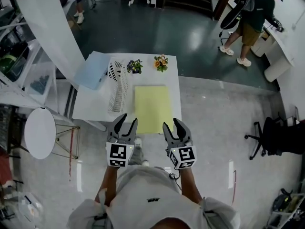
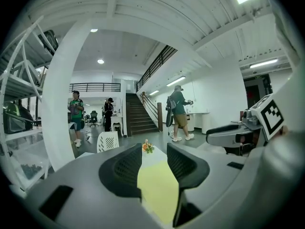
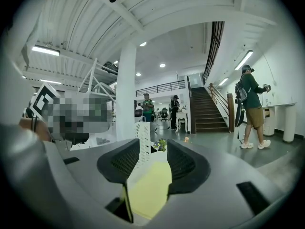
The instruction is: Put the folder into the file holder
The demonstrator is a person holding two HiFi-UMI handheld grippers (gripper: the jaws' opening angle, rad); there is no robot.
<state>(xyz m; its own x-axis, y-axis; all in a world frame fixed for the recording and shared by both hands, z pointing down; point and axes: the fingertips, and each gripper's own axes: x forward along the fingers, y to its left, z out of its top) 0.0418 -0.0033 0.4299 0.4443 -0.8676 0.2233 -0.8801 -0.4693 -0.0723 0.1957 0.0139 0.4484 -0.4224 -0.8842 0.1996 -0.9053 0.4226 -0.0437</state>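
A pale yellow folder [image 1: 152,109] lies flat on the white table [image 1: 90,104], near its front edge. Left of it stands the white perforated file holder [image 1: 118,87], also seen in the right gripper view [image 3: 143,137]. My left gripper [image 1: 129,118] and right gripper [image 1: 170,122] hover side by side just before the table's front edge, pointing at the folder. Both are shut with nothing held. The folder shows past the jaws in the left gripper view [image 2: 157,185] and in the right gripper view [image 3: 147,187].
A light blue folder [image 1: 93,69] lies at the table's back left. Two small flower pots [image 1: 135,67] [image 1: 161,62] stand at the back edge. A round white side table [image 1: 40,132] is to the left, an office chair [image 1: 267,137] to the right, a person [image 1: 250,23] far right.
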